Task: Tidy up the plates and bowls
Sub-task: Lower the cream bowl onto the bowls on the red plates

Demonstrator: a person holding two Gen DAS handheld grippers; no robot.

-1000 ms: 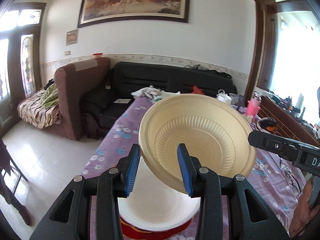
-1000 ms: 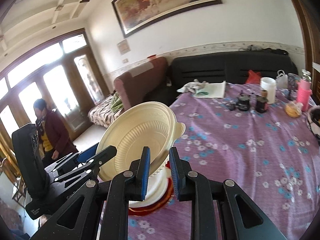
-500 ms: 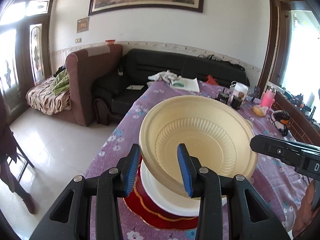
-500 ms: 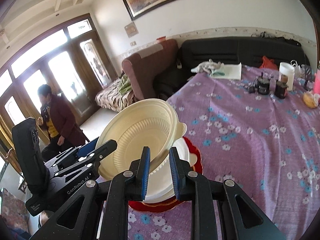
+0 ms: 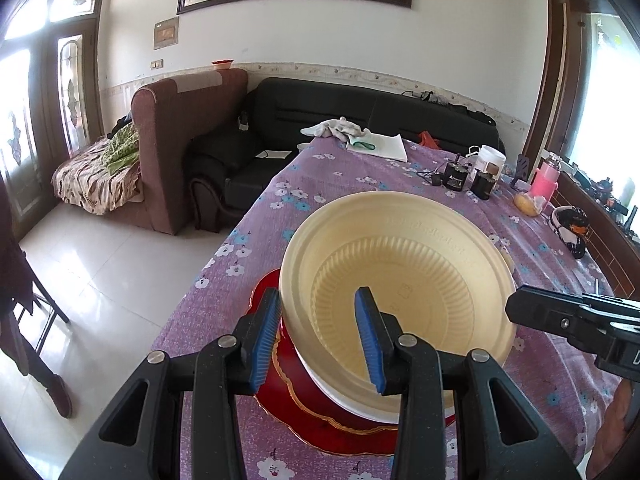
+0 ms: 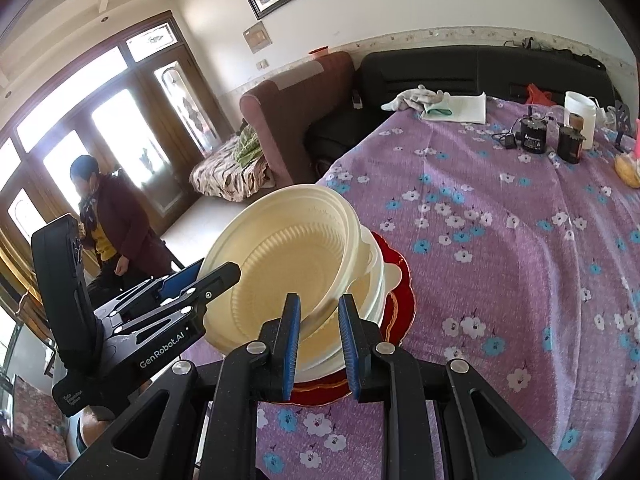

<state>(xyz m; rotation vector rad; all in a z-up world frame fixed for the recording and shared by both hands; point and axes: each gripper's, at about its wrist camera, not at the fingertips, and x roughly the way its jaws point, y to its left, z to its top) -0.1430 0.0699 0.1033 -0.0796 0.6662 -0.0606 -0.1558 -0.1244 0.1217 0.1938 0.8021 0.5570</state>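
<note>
A cream plastic bowl (image 5: 400, 280) hangs tilted just above a stack on the table, gripped from two sides. My left gripper (image 5: 316, 340) is shut on its near left rim, one blue pad inside the bowl and one outside. My right gripper (image 6: 319, 344) is shut on the opposite rim of the bowl (image 6: 288, 256). Underneath lie white dishes (image 6: 376, 292) on a red plate with a gold edge (image 5: 288, 392). Whether the bowl touches the white dishes I cannot tell. Each wrist view shows the other gripper: the right gripper (image 5: 560, 320) and the left gripper (image 6: 180, 292).
The table wears a purple flowered cloth (image 5: 320, 184), and its left edge drops to a tiled floor. Dark jars (image 5: 456, 178), a white tub (image 5: 490, 158) and a pink bottle (image 5: 544, 180) stand at the far right. A person (image 6: 116, 224) stands by the doors.
Both grippers have sunk with the cream bowl toward the stack. The red plate and the white dishes now show closer beneath the bowl. Both grips look the same.
</note>
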